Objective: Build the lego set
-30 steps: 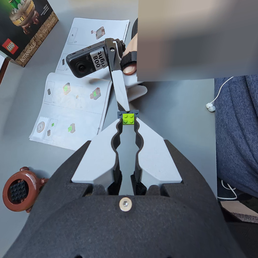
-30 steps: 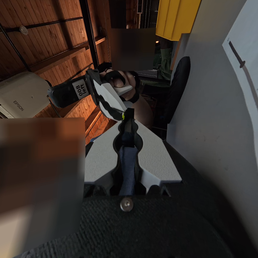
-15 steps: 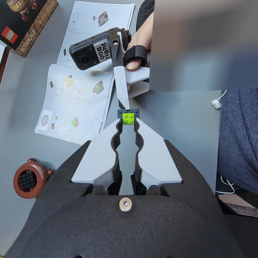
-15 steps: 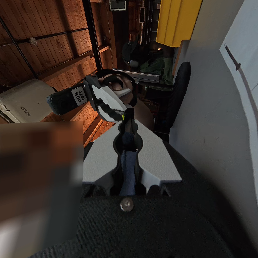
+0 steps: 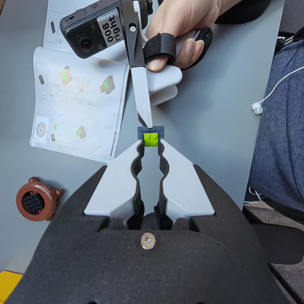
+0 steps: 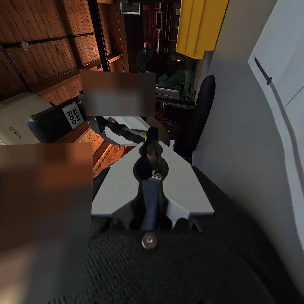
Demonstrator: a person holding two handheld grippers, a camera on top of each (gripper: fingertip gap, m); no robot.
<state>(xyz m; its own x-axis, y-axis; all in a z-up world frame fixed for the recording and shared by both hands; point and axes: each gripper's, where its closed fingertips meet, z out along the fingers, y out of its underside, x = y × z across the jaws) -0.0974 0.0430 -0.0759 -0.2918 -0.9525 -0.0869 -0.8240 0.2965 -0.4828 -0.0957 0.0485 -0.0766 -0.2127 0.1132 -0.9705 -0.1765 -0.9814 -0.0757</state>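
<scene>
A lime green 2x2 plate sits on a dark grey plate. My left gripper is shut on this small assembly at its near side and holds it above the grey table. My right gripper comes in from the far side, edge-on, and its tips pinch the dark plate's far edge. In the right wrist view my right gripper is shut on the dark plate, seen edge-on, with the left gripper opposite it. A brown round pot with a black studded plate inside lies at the left.
An open instruction booklet lies on the table beyond the pot. A white earbud with its cable lies at the right, by a person's blue-clad leg. A hand holds the right gripper. A yellow edge shows bottom left. The grippers are tip to tip, or close to it. Left tips and right tips are each some 25 cm from the brown round pot.
Both grippers kept their hold on the assembly. The right gripper and its hand now stand nearer and larger in the left wrist view. The booklet and pot shifted in view.
</scene>
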